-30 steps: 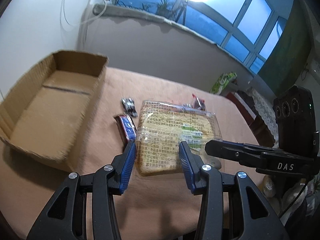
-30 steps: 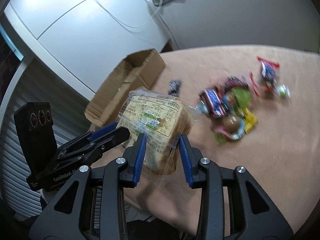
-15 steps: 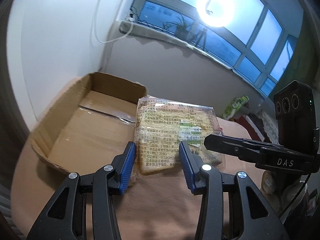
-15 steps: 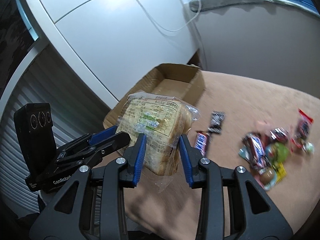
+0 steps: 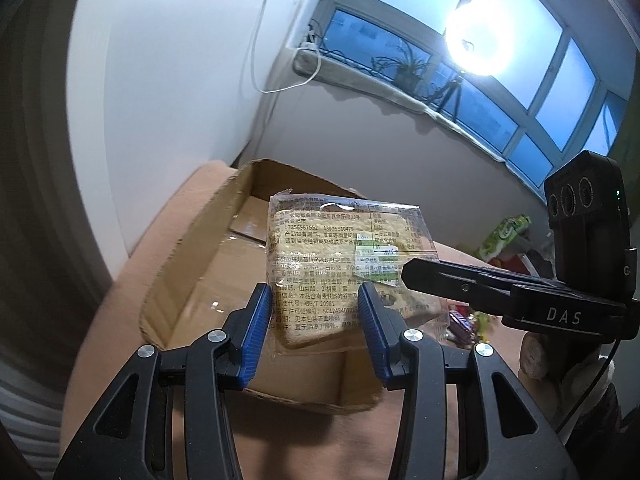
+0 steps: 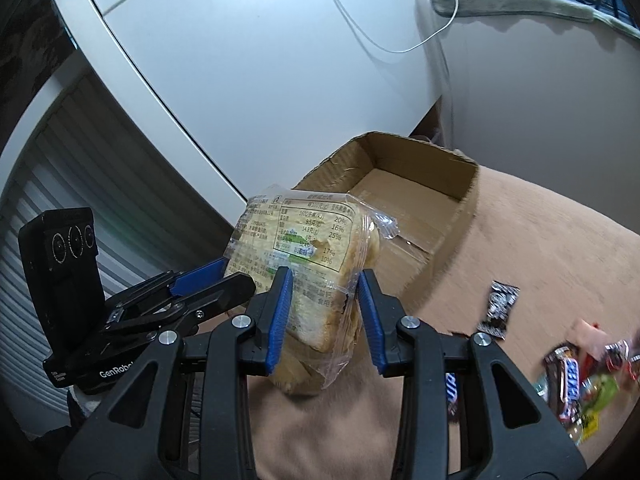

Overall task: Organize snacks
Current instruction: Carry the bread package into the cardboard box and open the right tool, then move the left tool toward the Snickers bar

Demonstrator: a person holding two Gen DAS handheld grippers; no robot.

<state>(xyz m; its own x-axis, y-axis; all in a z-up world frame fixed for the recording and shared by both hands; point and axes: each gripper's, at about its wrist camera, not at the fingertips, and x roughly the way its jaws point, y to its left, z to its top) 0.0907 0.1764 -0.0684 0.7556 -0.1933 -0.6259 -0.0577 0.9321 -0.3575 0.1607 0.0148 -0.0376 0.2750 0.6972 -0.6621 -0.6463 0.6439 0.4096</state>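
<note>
Holding a clear-wrapped bread packet (image 6: pixel 304 256) between both sets of tongs, I judge it light, soft and easy to crush: sliced bread in thin, crinkly film that could slide under the pads. In the right wrist view it sits mid-frame, lifted off the surface, with the right tongs (image 6: pixel 322 316) clamped across the thickness of the slices at the packet's lower end. In the left wrist view the left tongs (image 5: pixel 316 332) grip its near edge, pads on either side of the printed wrapper. I'd take hold on the loaf body, as now, not the loose film tail, and squeeze gently. Just beyond it, centre of frame, stands the open cardboard box (image 6: pixel 420 200), seemingly empty, on the tan-covered table (image 6: pixel 520 248). Other snacks (image 6: pixel 568 376) lie scattered at lower right.
</note>
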